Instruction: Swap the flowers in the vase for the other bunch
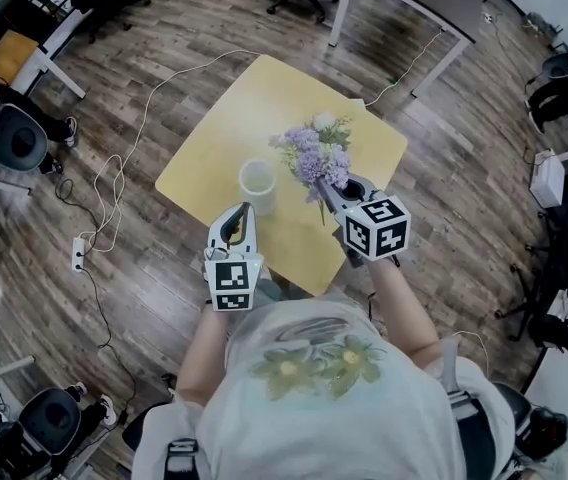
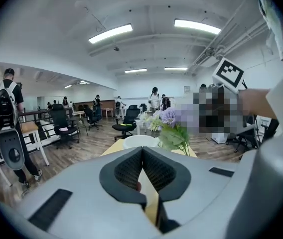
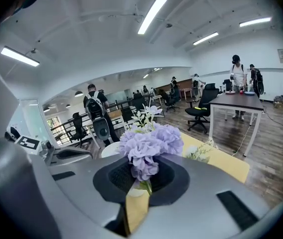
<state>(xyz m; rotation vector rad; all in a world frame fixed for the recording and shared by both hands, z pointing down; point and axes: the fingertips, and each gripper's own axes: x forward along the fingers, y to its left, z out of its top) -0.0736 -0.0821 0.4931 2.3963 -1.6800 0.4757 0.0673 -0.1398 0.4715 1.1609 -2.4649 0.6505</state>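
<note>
Holding the left gripper [image 1: 243,209] low over the near part of the pale yellow square table [image 1: 219,118], jaws pressed together with nothing between them. Pointing its tips at the near wall of the white cylindrical vase [image 1: 259,204] standing upright near the table's middle, just beside it; touching or not, impossible to tell. Further right, gripping the bunch of lilac and white flowers with green leaves [image 1: 314,153] in the right gripper [image 1: 328,196], jaws clamped on the thin green stem just under the blooms. Carrying the blooms beyond the jaw tips, leaning away from the person, just right of the vase and outside it. In the right gripper view, seeing the lilac heads directly ahead of the jaws, the vase's rim behind them to the left.
</note>
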